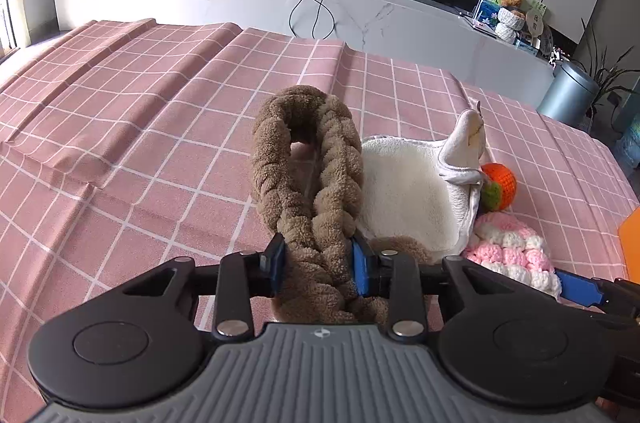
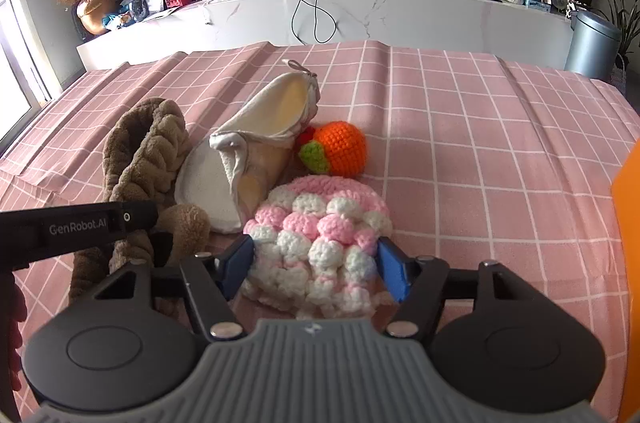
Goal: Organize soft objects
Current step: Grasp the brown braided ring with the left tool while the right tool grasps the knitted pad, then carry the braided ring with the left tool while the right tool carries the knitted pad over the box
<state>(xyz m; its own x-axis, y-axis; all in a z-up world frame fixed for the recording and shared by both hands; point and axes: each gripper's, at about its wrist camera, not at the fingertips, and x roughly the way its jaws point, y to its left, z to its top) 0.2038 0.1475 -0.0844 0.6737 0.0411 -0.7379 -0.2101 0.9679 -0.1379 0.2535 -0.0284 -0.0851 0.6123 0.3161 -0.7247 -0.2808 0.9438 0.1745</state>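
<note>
My left gripper is shut on a brown braided plush headband, whose loop stands up ahead of the fingers; it also shows in the right wrist view. My right gripper has its blue pads on both sides of a pink and white crocheted hat lying on the cloth; the hat also shows in the left wrist view. A white fleece pouch lies between headband and hat. An orange crocheted ball with a green leaf sits behind the hat.
A pink checked cloth covers the table. An orange object's edge stands at the far right. Beyond the table are a white marble TV console with a router and cables, plants, and a grey bin.
</note>
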